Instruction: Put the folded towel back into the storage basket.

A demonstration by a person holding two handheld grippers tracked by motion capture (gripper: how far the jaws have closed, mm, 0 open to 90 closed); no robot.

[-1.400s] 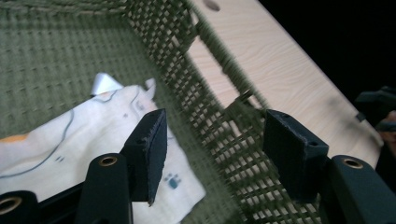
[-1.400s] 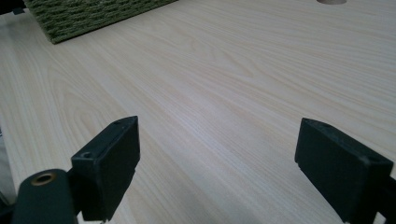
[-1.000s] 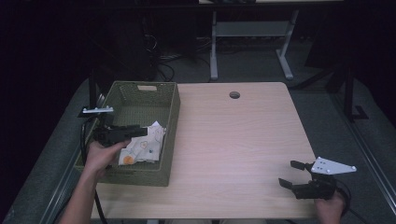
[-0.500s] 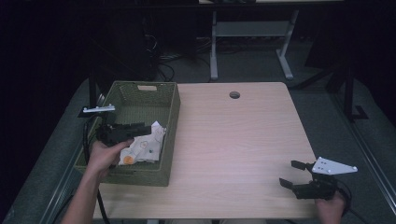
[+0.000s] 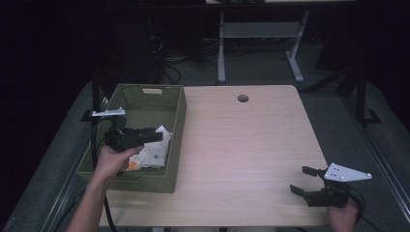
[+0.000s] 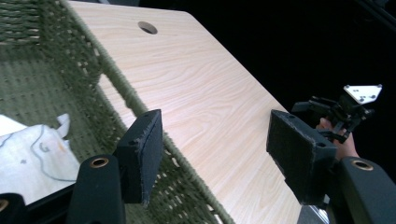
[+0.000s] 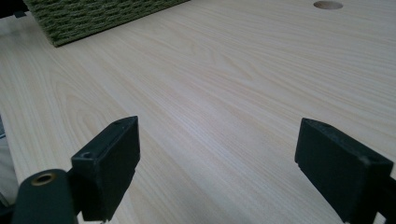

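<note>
1. A person's left tool (image 5: pixel 153 136) hovers inside a green woven basket (image 5: pixel 175 145) at the left of a pale wood tabletop (image 5: pixel 251 145), its two black jaws spread wide with nothing between them. In the left gripper view one jaw sits over the basket's interior and the other out past its right wall.

2. A white paper packet (image 5: pixel 152 151) with an orange patch lies on the basket floor near the front right corner, just below the left tool and untouched by its jaws.

3. The right tool (image 5: pixel 305 181) rests low at the tabletop's front right corner, well apart from the basket, jaws likewise wide apart and holding nothing. A grey three-cornered plate tops it.

4. Risk: with the jaws straddling the wall, a closing or downward move could snag the woven rim and drag or tip the light basket instead of catching the packet.

5. Risk: the packet looks thin, flat and crumpled. Jaws coming down on it could slide over it or pinch only a corner, and it might tear or slip free when lifted.

6. Materials: the basket is rectangular, of coarse rope-like weave, with a handle slot in its far wall. The tabletop is smooth light woodgrain with a round cable hole (image 5: pixel 242 98) near its far edge. The jaw pads are flat, matt black blocks.
</note>
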